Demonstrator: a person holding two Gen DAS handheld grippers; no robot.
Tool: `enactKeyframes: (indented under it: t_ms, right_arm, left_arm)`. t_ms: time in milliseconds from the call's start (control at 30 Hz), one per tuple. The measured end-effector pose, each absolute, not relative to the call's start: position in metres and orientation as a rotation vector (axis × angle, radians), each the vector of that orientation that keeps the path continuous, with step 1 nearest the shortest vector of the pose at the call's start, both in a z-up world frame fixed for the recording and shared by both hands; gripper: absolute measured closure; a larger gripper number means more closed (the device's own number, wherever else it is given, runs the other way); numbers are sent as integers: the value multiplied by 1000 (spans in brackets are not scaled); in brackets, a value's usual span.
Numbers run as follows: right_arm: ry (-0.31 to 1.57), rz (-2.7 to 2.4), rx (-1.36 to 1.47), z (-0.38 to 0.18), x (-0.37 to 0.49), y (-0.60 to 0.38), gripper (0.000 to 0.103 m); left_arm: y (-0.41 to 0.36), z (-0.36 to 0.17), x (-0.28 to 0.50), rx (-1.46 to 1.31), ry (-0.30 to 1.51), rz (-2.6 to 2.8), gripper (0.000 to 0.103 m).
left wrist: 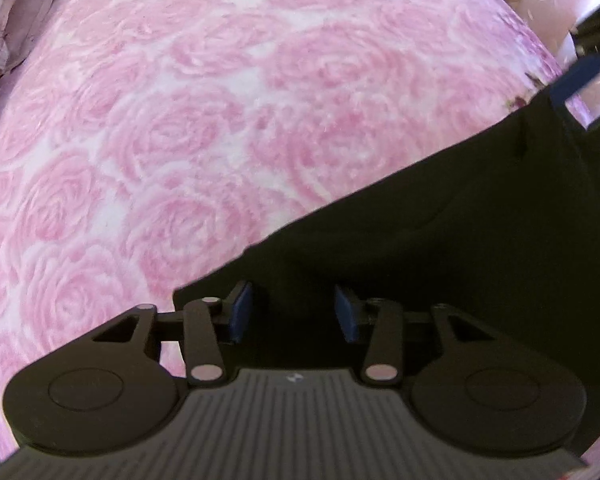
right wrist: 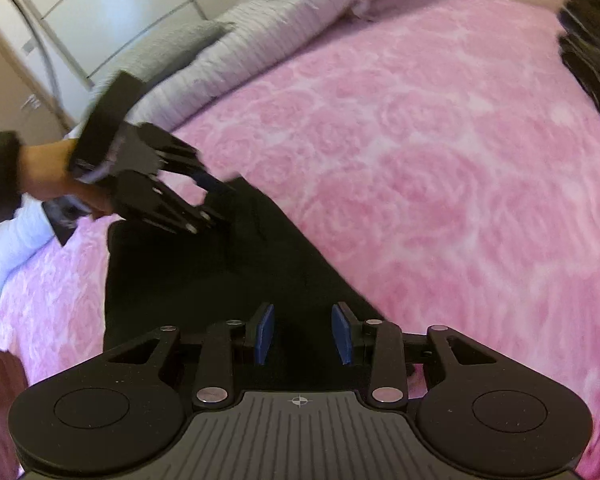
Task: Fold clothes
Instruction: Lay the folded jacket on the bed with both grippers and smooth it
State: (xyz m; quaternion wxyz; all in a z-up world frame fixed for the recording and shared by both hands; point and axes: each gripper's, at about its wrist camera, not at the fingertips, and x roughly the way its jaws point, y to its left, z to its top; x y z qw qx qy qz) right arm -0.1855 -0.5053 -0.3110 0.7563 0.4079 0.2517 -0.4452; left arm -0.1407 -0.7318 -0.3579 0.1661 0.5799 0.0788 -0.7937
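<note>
Nearest my left lens: the ribbed grey housing and black linkage arms of my left gripper (left wrist: 294,312), its blue pads (left wrist: 242,312) standing apart, released, with the black garment (left wrist: 440,240) lying between and beyond them. I cannot tell whether the pads touch the cloth.

Item: black garment, matte, smooth knit, no visible pattern. It lies flat on the bed as a broad dark wedge with one long straight edge running diagonally across the bedspread (left wrist: 220,120).

Item: bedspread, plush pink and white, embossed with large rose swirls, soft pile.

Item: my right gripper (right wrist: 302,334), same build, blue pads parted, nothing clamped; it sits over the garment's (right wrist: 220,272) near end. In the left view its blue fingertip appears at the garment's far corner.

Item: my left hand (right wrist: 56,176), bare skin below a dark fuzzy cuff, holding the other tool at the opposite end of the cloth.

Item: grey-white ribbed quilt (right wrist: 268,28), crumpled along the bed's far side.

Item: dark folded pile (right wrist: 592,52), blurred, at the far edge of the bedspread, well apart from the garment.
</note>
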Motion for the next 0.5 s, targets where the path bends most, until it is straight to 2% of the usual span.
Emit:
enactKeyframes:
  t_ms: [33, 100, 200, 433, 467, 500]
  right_arm:
    - [531, -963, 881, -308, -185, -508, 49]
    - [526, -943, 867, -306, -179, -516, 49]
    - [542, -919, 873, -311, -169, -531, 49]
    - [665, -801, 987, -361, -145, -577, 51]
    - [683, -775, 1005, -366, -143, -581, 78]
    - [688, -765, 1013, -369, -143, -583, 87]
  left_arm:
    - [-733, -357, -140, 1640, 213, -2260, 96]
    - [-737, -352, -133, 1593, 241, -2254, 102]
    - [-735, -348, -122, 1545, 260, -2230, 103]
    - [-729, -346, -107, 1457, 267, -2208, 103]
    - [-728, -345, -105, 1445, 268, -2206, 103]
    - [-729, -346, -103, 1435, 274, -2197, 103]
